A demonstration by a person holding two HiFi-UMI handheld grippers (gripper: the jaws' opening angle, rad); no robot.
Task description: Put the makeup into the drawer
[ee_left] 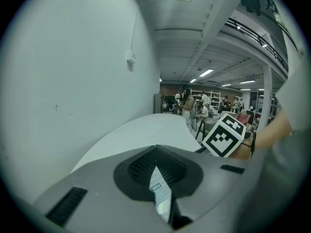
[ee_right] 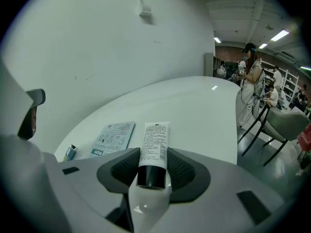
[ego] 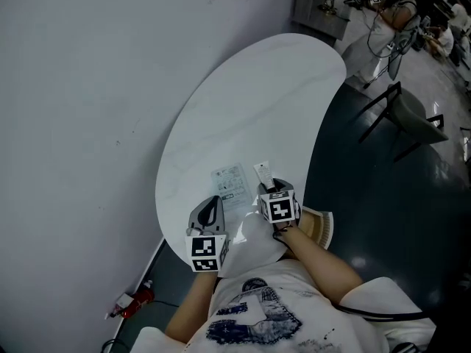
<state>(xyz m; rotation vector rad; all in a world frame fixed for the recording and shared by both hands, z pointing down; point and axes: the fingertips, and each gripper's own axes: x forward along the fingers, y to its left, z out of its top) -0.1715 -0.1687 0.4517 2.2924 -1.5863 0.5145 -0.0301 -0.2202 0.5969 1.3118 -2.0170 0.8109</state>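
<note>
A white tube of makeup with a black cap is held between the jaws of the right gripper, whose ribbed pads are pressed against its two sides. Its long axis runs straight along the gripper's line, with the cap nearest the camera and the crimped end pointing away over the white oval table. A flat printed sachet lies on the table just left of the tube. A small capped stick is seen further left, near the table's edge. The left gripper is closed and holds nothing. No drawer is shown in any view. A wall is seen to the left of the table, and open dark floor with a chair to the right.
</note>
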